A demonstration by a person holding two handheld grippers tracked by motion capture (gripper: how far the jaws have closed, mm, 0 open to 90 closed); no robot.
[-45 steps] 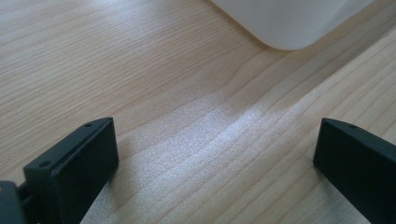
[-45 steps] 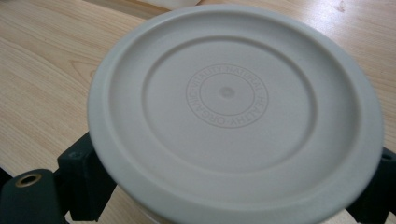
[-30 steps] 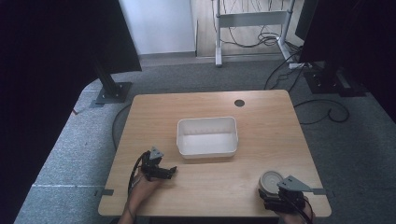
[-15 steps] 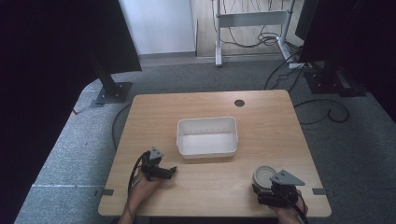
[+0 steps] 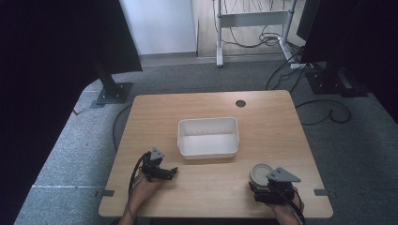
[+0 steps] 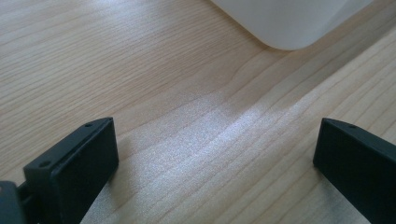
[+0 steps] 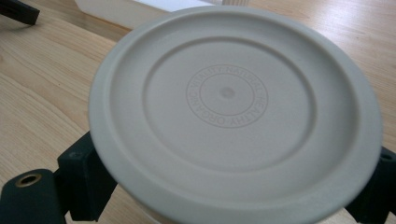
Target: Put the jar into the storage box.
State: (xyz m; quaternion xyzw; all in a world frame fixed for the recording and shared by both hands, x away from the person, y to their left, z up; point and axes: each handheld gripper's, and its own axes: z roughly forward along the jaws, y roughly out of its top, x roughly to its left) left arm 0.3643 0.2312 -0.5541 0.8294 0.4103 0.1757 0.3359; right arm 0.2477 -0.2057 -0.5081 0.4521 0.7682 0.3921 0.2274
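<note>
A light wooden table with rounded corners (image 5: 155,112) stands on grey carpet. Near its middle lies a white rectangular plastic tub (image 5: 208,137). A round beige container with a ridged lid (image 5: 260,173) sits near the front right edge. A small dark round hole (image 5: 241,103) marks the far side.

Look at the round lid (image 7: 233,116) in your right gripper view: embossed in a ring around its centre you read "VITALITY NATURAL HEALTHY ORGANIC".
</note>
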